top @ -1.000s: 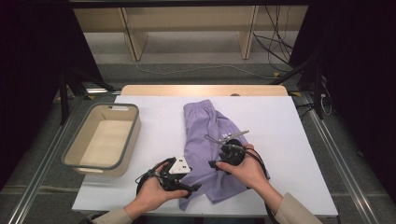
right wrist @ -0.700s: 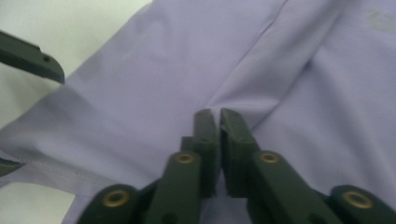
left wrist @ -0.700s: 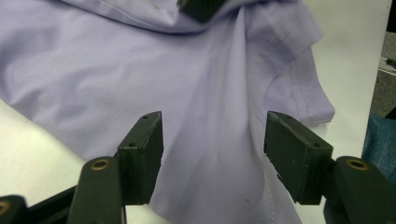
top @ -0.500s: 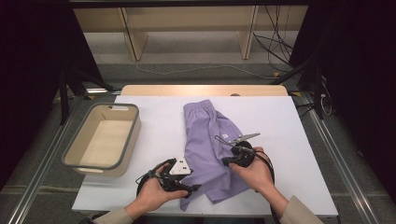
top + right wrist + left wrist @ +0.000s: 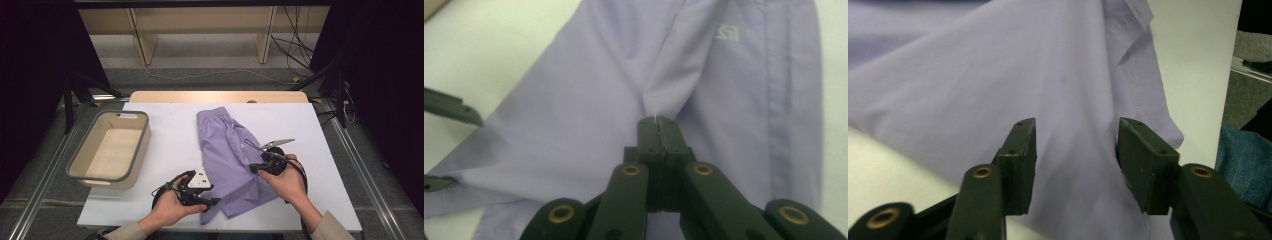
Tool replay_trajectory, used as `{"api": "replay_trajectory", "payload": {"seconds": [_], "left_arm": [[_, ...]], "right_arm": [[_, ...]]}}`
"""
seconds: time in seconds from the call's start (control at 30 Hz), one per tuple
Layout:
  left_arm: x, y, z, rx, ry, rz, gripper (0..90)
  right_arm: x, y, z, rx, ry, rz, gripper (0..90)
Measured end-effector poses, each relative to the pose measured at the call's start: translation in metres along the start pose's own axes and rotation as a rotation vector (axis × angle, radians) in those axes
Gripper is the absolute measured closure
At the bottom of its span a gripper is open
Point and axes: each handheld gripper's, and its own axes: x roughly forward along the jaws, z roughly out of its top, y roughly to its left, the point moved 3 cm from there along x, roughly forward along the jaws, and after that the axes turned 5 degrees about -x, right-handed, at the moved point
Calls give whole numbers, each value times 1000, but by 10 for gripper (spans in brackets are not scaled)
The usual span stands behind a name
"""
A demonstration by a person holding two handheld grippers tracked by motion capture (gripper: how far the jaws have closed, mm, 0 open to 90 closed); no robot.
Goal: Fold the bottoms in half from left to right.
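Observation:
Pale purple shorts (image 5: 225,145) lie crumpled on the white table (image 5: 165,125). My right gripper (image 5: 252,169) is shut on a pinched fold of the shorts (image 5: 589,90), which rises taut from its closed fingertips in the right gripper view (image 5: 658,125). My left gripper (image 5: 212,202) sits at the shorts' near left hem. Its jaws have just been closing. In the left gripper view (image 5: 1075,150) the purple cloth (image 5: 973,75) lies between and under the pads (image 5: 1020,150), which still stand apart from each other.
A beige bin with a grey rim (image 5: 80,165) stands at the table's left side. The near table edge is close below both hands. A leg in blue jeans (image 5: 1243,160) shows past that edge. Wooden shelf legs and cables sit on the floor behind.
My right gripper closed on the cloth and moved right and slightly up, pulling a fold with it. The left hand stayed in place.

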Motion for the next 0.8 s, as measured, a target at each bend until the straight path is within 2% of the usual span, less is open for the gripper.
{"api": "replay_trajectory", "payload": {"seconds": [0.1, 0.2, 0.27, 0.3, 0.4, 0.47, 0.67, 0.73, 0.8], "left_arm": [[4, -4, 0, 8, 10, -15, 526], [5, -5, -2, 21, 20, -16, 537], [3, -5, -3, 25, 20, -13, 545], [3, -5, -3, 29, 21, -13, 546], [2, -6, -3, 26, 15, -15, 558], [2, -8, -3, 28, 19, -19, 572], [4, -9, -5, 34, 33, -15, 610], [4, -9, -4, 38, 36, -16, 615], [5, -9, -5, 38, 35, -15, 621]], "right_arm": [[4, -7, -5, -3, 14, -15, 891], [8, -13, -12, -4, 21, -30, 764], [6, -15, -16, -6, 19, -18, 626], [3, -15, -18, -6, 7, -15, 584], [-9, -14, -25, 7, -25, -21, 548], [-14, -10, -33, 18, -22, -12, 536], [-12, 7, -58, 52, 59, 37, 565], [-9, 10, -62, 51, 79, 38, 604], [-6, 12, -64, 52, 93, 37, 719]]}}
